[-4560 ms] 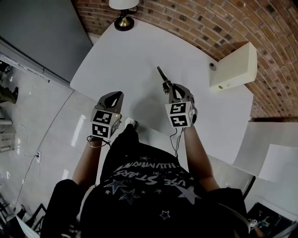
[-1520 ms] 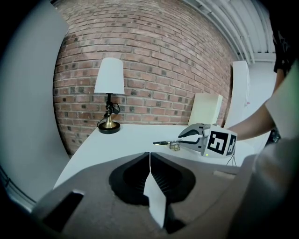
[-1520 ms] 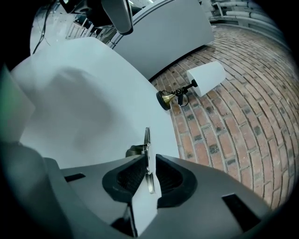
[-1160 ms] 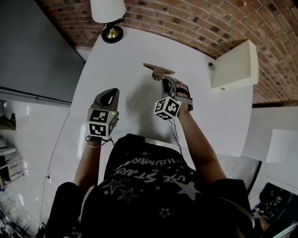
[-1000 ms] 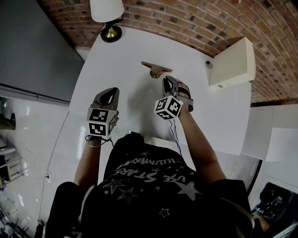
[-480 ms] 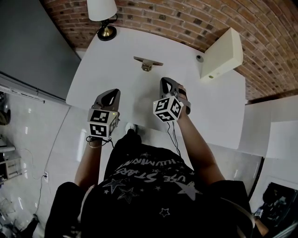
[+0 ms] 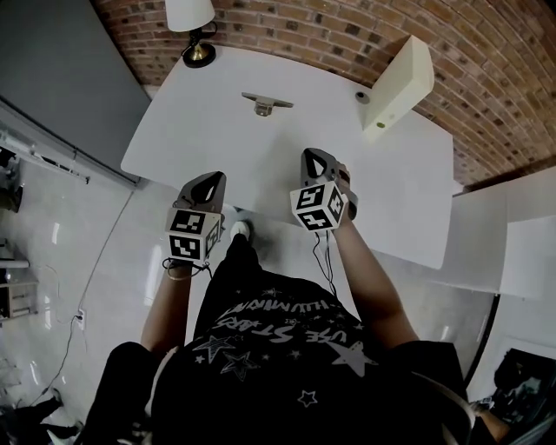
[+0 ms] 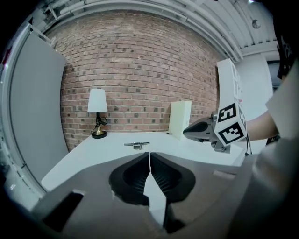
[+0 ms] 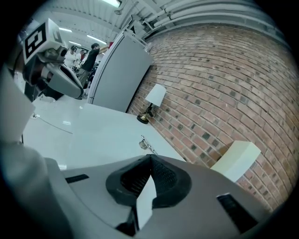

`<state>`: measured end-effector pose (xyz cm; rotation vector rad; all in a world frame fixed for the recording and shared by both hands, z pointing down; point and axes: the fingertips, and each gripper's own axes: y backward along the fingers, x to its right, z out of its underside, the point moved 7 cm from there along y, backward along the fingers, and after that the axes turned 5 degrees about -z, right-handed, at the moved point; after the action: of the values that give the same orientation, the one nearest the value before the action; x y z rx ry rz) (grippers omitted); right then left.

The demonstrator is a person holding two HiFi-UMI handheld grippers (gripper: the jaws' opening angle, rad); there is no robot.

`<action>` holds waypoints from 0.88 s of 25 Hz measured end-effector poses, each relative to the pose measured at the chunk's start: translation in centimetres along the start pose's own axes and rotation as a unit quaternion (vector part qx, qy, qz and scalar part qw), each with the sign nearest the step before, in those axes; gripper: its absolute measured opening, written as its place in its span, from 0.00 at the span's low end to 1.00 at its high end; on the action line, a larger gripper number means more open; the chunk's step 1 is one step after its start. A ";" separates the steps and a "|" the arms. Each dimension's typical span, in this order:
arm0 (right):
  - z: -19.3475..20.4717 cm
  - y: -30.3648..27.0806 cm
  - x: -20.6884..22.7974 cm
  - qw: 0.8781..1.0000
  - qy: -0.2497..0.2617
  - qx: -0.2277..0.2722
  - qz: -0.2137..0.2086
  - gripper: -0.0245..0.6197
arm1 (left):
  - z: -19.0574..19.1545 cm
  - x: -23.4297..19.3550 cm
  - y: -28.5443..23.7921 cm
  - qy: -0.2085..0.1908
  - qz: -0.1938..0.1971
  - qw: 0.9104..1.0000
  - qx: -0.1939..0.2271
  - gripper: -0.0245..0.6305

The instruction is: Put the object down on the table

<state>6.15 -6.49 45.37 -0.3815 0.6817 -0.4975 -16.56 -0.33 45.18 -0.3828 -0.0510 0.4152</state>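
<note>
A small metal object (image 7: 266, 102) with a flat bar on top lies on the white table (image 7: 217, 130), far from both grippers. It also shows in the left gripper view (image 8: 136, 145) and in the right gripper view (image 9: 147, 144). My right gripper (image 7: 314, 158) hovers over the table's near part, jaws shut and empty (image 9: 150, 158). The left gripper (image 7: 211, 182) hangs at the table's near edge, also shut with nothing in it (image 8: 149, 154).
A lamp (image 7: 193, 22) stands at the table's far left corner. A cream box (image 7: 398, 78) stands at the far right, with a small round thing (image 7: 362, 97) beside it. A brick wall (image 7: 486, 61) runs behind. Grey floor (image 7: 78, 235) lies to the left.
The right gripper let go of the metal object, which now rests on the table, and drew back toward me with its jaws shut. The left gripper stayed at the near edge.
</note>
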 end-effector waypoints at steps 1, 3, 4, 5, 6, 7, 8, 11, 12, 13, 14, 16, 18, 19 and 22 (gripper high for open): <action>0.6 0.9 -0.2 1.000 -0.002 0.001 -0.002 0.04 | 0.4 0.9 0.6 0.001 -0.002 1.000 0.000 0.07; 1.8 2.5 -0.7 1.000 -0.008 0.001 -0.008 0.04 | 1.1 2.5 1.8 -0.001 -0.007 1.000 -0.002 0.07; 2.5 3.2 -0.9 1.000 -0.011 0.001 -0.010 0.04 | 1.5 3.3 2.4 -0.001 -0.010 1.000 -0.003 0.07; 3.1 4.0 -1.1 1.000 -0.015 0.002 -0.013 0.04 | 1.8 4.1 3.0 -0.001 -0.013 1.000 -0.004 0.07; 3.7 4.8 -1.4 1.000 -0.019 0.003 -0.016 0.04 | 2.2 4.9 3.7 0.000 -0.016 1.000 -0.005 0.07; 4.3 5.5 -1.7 1.000 -0.022 0.004 -0.018 0.04 | 2.6 5.8 4.3 0.000 -0.019 1.000 -0.005 0.07; 4.9 6.3 -1.9 0.999 -0.024 0.005 -0.021 0.04 | 3.0 6.6 5.0 0.001 -0.022 1.000 -0.006 0.07; 6.1 8.5 -2.7 0.999 -0.027 0.009 -0.032 0.04 | 4.2 8.9 7.2 0.005 -0.031 0.999 -0.009 0.07; 6.5 9.2 -3.0 0.999 -0.028 0.011 -0.036 0.04 | 4.6 9.6 7.9 0.007 -0.034 0.999 -0.010 0.07; 6.8 9.8 -3.3 0.999 -0.028 0.013 -0.041 0.04 | 5.1 10.3 8.6 0.009 -0.038 0.999 -0.012 0.07; 7.1 10.4 -3.7 0.998 -0.028 0.016 -0.045 0.04 | 5.6 10.9 9.3 0.011 -0.042 0.999 -0.013 0.07; 7.4 11.6 -4.2 0.998 -0.024 0.023 -0.051 0.04 | 6.4 11.9 10.5 0.015 -0.051 0.999 -0.015 0.07; 7.6 12.6 -4.5 0.998 -0.020 0.029 -0.054 0.04 | 6.8 12.7 11.7 0.018 -0.058 0.998 -0.012 0.07; 7.6 13.1 -4.7 0.998 -0.020 0.031 -0.056 0.04 | 7.0 13.0 12.2 0.021 -0.061 0.998 -0.010 0.07; 7.8 14.1 -5.4 0.997 -0.021 0.036 -0.060 0.04 | 7.7 13.5 13.5 0.027 -0.069 0.997 -0.008 0.07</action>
<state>12.16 9.36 46.76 -0.3664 0.6003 -0.6252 -10.35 19.17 46.88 -0.4029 -0.0279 0.2679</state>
